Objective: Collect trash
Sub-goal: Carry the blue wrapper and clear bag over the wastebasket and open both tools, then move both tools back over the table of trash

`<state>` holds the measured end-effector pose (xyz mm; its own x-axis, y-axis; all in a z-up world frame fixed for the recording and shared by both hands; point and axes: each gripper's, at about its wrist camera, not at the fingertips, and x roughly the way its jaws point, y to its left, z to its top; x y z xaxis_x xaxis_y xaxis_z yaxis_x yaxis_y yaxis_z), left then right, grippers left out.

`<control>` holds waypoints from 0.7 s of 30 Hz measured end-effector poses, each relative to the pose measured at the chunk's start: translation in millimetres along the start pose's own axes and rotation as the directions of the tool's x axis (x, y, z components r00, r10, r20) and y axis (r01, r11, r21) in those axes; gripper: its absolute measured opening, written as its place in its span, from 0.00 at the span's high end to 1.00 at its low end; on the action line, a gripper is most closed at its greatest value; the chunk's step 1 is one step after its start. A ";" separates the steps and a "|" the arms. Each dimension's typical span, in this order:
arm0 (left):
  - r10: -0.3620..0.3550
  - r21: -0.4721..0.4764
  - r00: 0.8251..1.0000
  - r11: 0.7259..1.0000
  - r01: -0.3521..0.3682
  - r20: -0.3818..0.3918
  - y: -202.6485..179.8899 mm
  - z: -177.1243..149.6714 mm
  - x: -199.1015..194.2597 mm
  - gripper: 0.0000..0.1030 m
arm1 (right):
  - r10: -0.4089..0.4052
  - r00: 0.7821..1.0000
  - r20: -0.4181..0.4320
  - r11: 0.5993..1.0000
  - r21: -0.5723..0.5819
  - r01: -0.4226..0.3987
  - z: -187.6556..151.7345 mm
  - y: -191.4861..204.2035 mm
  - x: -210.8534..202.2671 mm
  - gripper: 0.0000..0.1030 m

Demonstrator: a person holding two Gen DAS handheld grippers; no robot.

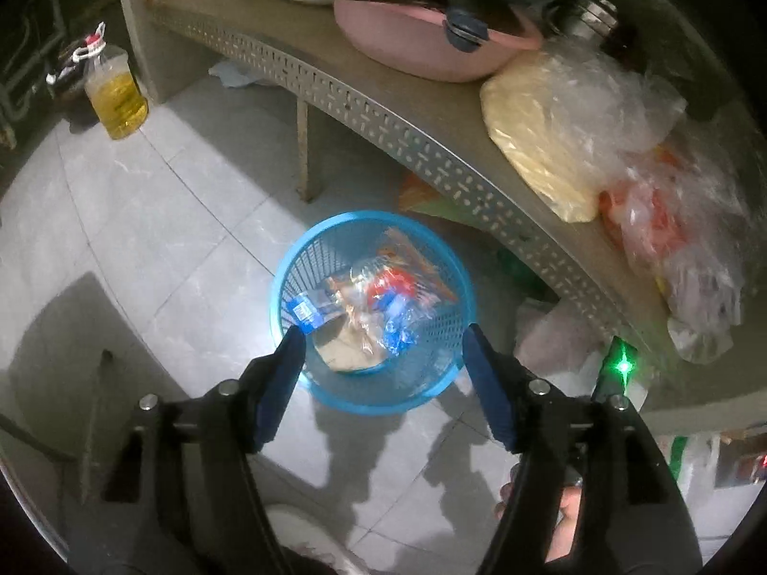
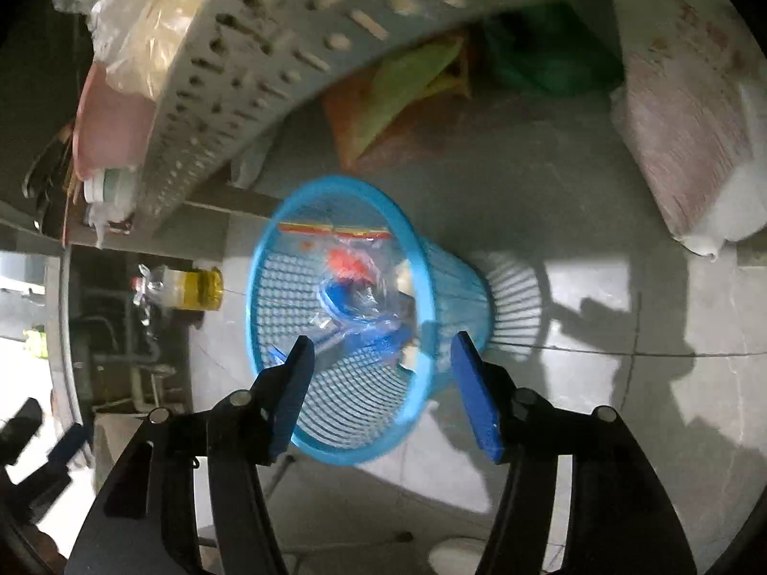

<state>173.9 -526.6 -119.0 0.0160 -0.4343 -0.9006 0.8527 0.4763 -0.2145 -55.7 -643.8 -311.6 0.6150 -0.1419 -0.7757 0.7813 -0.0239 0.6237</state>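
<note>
A blue mesh trash basket [image 1: 307,258] stands on the tiled floor beside a perforated metal shelf. It holds crumpled plastic wrappers [image 1: 378,302] in clear, red, blue and orange. My left gripper [image 1: 383,340] is open and empty, hovering just above the basket's near rim. In the right wrist view the same basket [image 2: 446,287] shows with the wrappers [image 2: 354,297] inside. My right gripper [image 2: 381,347] is open and empty, above the basket's mouth.
The metal shelf [image 1: 431,153] carries a pink basin [image 1: 412,48], dishes and plastic bags [image 1: 575,115]. A bottle of yellow oil [image 1: 117,91] stands on the floor at far left. More bags [image 2: 407,91] and a sack [image 2: 685,129] lie under the shelf.
</note>
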 end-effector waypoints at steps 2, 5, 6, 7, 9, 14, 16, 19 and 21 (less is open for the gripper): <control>0.021 0.023 1.000 1.000 -0.021 0.024 -0.5 -6.4 -10.2 0.34 | -0.019 1.000 0.015 0.999 -0.040 0.020 -8.0 -0.7 -8.2 0.44; 0.031 0.045 0.998 0.998 -0.034 0.046 -0.3 -16.8 -31.0 0.32 | -0.035 0.999 0.029 0.994 -0.102 0.038 -21.2 2.9 -24.6 0.44; 0.030 0.050 0.998 0.998 -0.033 0.057 -0.5 -20.5 -40.0 0.32 | -0.047 0.998 0.035 0.990 -0.134 0.051 -26.1 5.0 -32.3 0.44; 0.028 0.054 0.997 0.998 -0.032 0.067 -0.9 -24.2 -48.9 0.32 | -0.058 0.998 0.040 0.983 -0.171 0.064 -30.8 6.8 -39.7 0.44; 0.029 0.058 0.996 0.998 -0.034 0.090 -0.8 -31.9 -66.4 0.31 | -0.079 0.995 0.054 0.967 -0.240 0.090 -41.9 11.5 -54.5 0.44; 0.024 0.018 0.985 0.999 -0.027 0.171 5.8 -58.6 -117.5 0.28 | -0.123 0.989 0.087 0.899 -0.411 0.148 -74.7 27.1 -93.1 0.37; 0.028 0.012 0.979 0.999 -0.031 0.202 6.8 -71.7 -133.9 0.28 | -0.152 0.982 0.113 0.853 -0.487 0.188 -88.0 37.3 -106.6 0.33; 0.021 0.025 0.970 0.999 -0.028 0.241 6.8 -95.5 -157.1 0.28 | -0.185 0.970 0.160 0.767 -0.593 0.245 -109.2 56.7 -130.0 0.25; 0.003 0.040 0.966 0.999 -0.014 0.257 6.8 -111.8 -171.6 0.26 | -0.185 0.960 0.209 0.704 -0.654 0.278 -125.9 73.6 -149.1 0.16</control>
<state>118.6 -363.4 -8.2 0.1524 -0.6147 -0.7739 0.8727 0.4512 -0.1865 -76.5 -499.8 -162.2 0.4239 -0.3388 -0.8399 0.7905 0.5911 0.1606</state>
